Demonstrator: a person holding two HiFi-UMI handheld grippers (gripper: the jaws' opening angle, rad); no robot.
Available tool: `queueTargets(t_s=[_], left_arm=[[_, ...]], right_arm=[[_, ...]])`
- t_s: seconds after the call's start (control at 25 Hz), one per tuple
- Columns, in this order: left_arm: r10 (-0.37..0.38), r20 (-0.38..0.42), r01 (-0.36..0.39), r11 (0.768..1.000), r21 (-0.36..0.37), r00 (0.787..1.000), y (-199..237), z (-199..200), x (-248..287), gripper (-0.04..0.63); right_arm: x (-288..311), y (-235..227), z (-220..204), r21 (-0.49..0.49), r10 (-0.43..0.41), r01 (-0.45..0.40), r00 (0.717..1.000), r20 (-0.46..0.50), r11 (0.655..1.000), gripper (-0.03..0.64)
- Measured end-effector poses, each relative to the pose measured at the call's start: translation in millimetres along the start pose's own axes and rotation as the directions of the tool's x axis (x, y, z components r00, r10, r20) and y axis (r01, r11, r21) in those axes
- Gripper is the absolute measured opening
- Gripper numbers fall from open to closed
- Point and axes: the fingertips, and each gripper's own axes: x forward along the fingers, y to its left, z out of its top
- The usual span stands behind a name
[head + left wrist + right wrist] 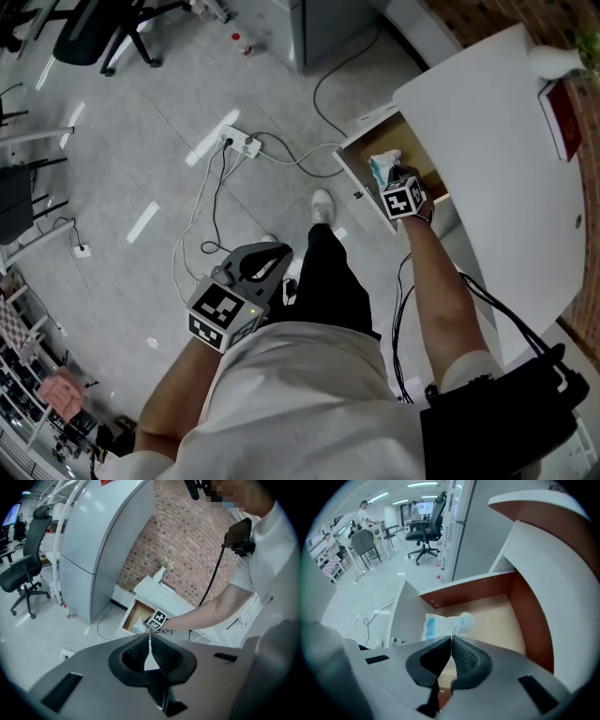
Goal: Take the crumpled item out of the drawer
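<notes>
Drawer (501, 620) open, crumpled item (443, 624) lying 9-to-3 just past right tongs (451, 638) at 12 o'clock, these pressed together, empty; left tongs (150, 640) likewise, well apart

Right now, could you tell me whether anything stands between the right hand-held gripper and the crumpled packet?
Nothing visible does. The drawer is open, and the crumpled packet lies uncovered just beyond the shut right hand-held gripper.

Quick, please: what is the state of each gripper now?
Left hand-held gripper: closed, empty.
Right hand-held gripper: closed, apparently on the item.
</notes>
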Motion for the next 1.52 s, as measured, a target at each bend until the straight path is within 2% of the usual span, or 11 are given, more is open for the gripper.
queueTargets(t_s=[0.28, 0.48, 0.8, 1.16, 1.52], left_arm=[[-0.016, 0.041, 0.014, 0.998, 0.057, 0.999, -15.0, -9.9, -53.9, 0.028], [-0.03, 0.094, 0.019, 0.994, 0.107, 0.995, -18.1, -11.4, -99.2, 0.028], [-0.042, 0.123, 0.021, 0.986, 0.165, 0.992, -36.1, -19.7, -170.6, 0.028], [-0.065, 0.181, 0.026, 0.978, 0.206, 0.981, -57.5, -60.1, -234.7, 0.028], [-0.09, 0.181, 0.045, 0.969, 0.241, 0.979, -74.6, -104.4, -276.2, 0.028]], right_arm=[[-75.6, 34.7, 12.4, 0.073, 0.014, -0.017, 0.999, 0.048, 0.997, 0.031], [-132.1, 64.1, 27.0, 0.092, 0.018, -0.025, 0.997, 0.076, 0.995, 0.031], [-233.7, 122.1, 36.5, 0.124, 0.033, -0.052, 0.989, 0.145, 0.991, 0.031], [-341.6, 218.0, 28.3, 0.097, 0.072, -0.097, 0.97, 0.232, 0.991, 0.031], [-425.9, 301.8, 16.0, 0.085, 0.086, -0.117, 0.948, 0.305, 0.989, 0.031]])
